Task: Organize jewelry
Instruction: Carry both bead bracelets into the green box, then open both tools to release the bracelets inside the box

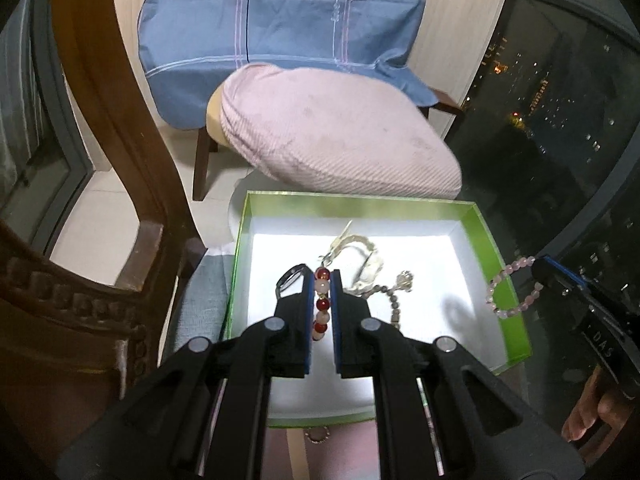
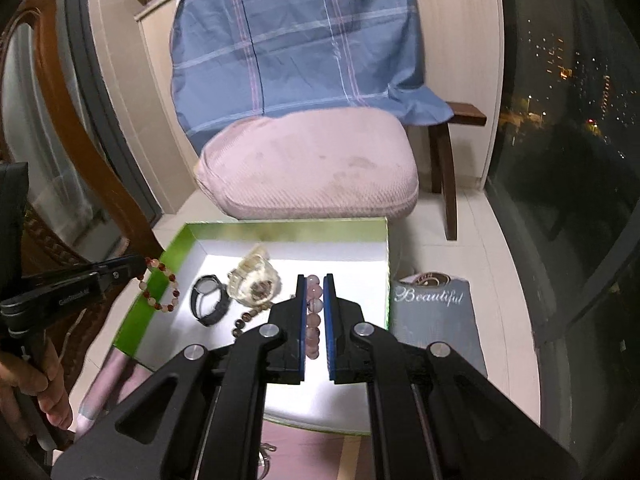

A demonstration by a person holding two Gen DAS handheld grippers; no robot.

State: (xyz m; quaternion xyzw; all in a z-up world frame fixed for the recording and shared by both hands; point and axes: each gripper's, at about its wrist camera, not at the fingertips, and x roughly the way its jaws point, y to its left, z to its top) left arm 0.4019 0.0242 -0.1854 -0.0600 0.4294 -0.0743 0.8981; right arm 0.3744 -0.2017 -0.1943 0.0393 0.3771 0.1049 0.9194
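My left gripper (image 1: 322, 277) is shut on a red and pale bead bracelet (image 1: 322, 306), held over the left part of a green box with a white floor (image 1: 494, 240). My right gripper (image 2: 314, 280) is shut on a pink bead bracelet (image 2: 314, 314) over the box's right side (image 2: 280, 229). Each view shows the other gripper at its edge with its bracelet dangling: the pink one (image 1: 508, 292) and the red one (image 2: 160, 288). A black watch (image 2: 208, 300), a pale gold watch (image 2: 254, 282) and a brownish bead string (image 2: 245, 319) lie in the box.
A chair with a pink cushion (image 2: 312, 168) and a blue checked pillow (image 2: 296, 48) stands just behind the box. A grey mat lettered "Beautiful" (image 2: 432, 312) lies right of the box. A carved wooden chair (image 1: 120, 160) rises at the left, dark window glass (image 1: 560, 120) at the right.
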